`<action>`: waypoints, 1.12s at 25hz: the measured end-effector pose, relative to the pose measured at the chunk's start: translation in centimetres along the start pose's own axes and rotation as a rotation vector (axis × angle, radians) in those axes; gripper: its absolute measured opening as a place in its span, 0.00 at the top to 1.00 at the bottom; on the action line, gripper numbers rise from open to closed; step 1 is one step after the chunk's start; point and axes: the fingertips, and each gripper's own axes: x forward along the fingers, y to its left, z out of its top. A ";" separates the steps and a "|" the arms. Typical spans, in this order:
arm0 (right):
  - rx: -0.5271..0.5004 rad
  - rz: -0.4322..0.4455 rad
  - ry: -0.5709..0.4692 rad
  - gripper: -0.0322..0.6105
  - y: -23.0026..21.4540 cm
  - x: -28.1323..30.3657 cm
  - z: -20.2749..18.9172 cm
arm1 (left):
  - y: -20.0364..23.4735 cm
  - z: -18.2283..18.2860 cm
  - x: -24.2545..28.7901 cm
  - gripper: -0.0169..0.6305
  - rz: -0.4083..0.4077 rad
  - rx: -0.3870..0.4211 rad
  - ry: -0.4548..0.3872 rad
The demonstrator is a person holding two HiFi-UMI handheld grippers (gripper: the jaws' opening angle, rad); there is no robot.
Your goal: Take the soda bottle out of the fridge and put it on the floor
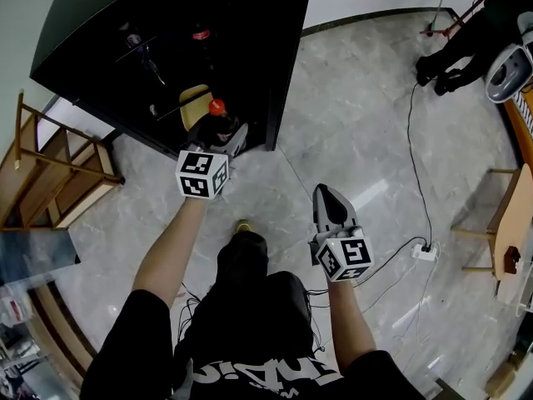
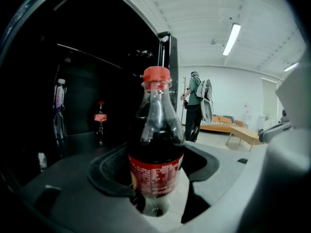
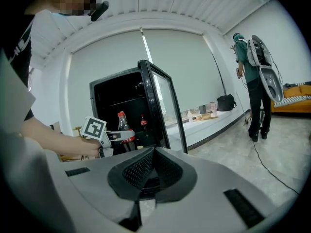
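Soda bottle [image 2: 155, 154] sits clamped in the left gripper [image 1: 218, 132] at the fridge's [image 1: 125, 48] open front (right gripper [image 1: 326, 197] closed, empty). Next I'd expect it lowered upright onto the floor [image 1: 358, 123].

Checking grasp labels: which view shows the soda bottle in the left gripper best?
Left gripper view: the soda bottle fills the centre, cap to label, clamped between the left gripper's jaws. Head view shows only its red cap and shoulders above the gripper. Right gripper view shows it small, before the fridge.
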 end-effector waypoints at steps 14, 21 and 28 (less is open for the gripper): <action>-0.022 -0.029 0.004 0.91 -5.9 4.4 -17.2 | -2.1 -17.1 4.5 0.49 -0.055 0.003 -0.001; -0.055 -0.013 -0.023 0.91 -8.2 6.4 -24.0 | -2.7 -23.9 6.2 0.49 -0.076 0.032 -0.014; -0.062 0.007 -0.064 0.91 -9.4 7.6 -29.3 | -3.2 -29.7 6.5 0.49 -0.075 0.045 -0.027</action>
